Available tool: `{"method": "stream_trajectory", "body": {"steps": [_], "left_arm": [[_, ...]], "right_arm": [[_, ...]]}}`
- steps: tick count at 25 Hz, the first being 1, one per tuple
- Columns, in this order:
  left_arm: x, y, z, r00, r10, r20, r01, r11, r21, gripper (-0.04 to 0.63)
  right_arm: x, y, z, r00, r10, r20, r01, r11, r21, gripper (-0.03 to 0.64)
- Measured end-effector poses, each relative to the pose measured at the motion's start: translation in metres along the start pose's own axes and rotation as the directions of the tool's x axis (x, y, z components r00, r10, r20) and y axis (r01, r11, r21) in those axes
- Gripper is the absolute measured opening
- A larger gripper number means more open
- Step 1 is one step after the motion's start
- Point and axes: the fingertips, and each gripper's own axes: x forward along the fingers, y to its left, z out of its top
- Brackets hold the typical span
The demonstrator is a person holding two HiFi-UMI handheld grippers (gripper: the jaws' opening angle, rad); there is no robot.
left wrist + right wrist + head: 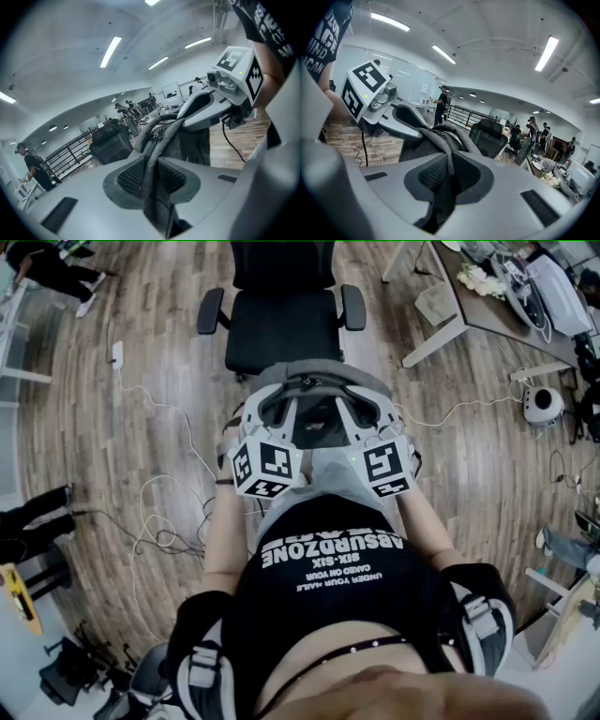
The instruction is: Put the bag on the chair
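Note:
A grey fabric bag (317, 382) hangs between my two grippers, just in front of a black office chair (281, 320) that stands on the wooden floor. My left gripper (274, 401) is shut on one grey strap (154, 154) of the bag, with the webbing pinched between its pads. My right gripper (354, 401) is shut on another strap (451, 161) in the same way. In the left gripper view the bag's body (194, 143) droops under the right gripper (220, 101), with the chair (110, 140) beyond. The right gripper view shows the bag (426, 143) and the chair (490, 136) to its right.
Loose white cables (159, 512) and a power strip (117, 354) lie on the floor to the left. A desk (497, 306) stands at the back right, with a white device (542, 405) on the floor near it. People stand in the background.

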Motion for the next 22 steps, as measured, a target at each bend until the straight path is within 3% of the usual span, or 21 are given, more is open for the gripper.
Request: {"method": "stream_trajectory", "body": {"steps": [12, 22], "left_arm": [[0.034, 0.029, 0.026, 0.997, 0.079, 0.022, -0.079, 0.997, -0.018, 0.095], [0.093, 0.048, 0.035, 0.992, 0.112, -0.055, -0.113, 0.993, -0.016, 0.095]], "right_arm": [[0.028, -0.045, 0.011, 0.999, 0.023, 0.047, -0.023, 1.000, -0.017, 0.051], [0.074, -0.095, -0.004, 0.992, 0.118, 0.043, -0.119, 0.993, 0.000, 0.051]]}}
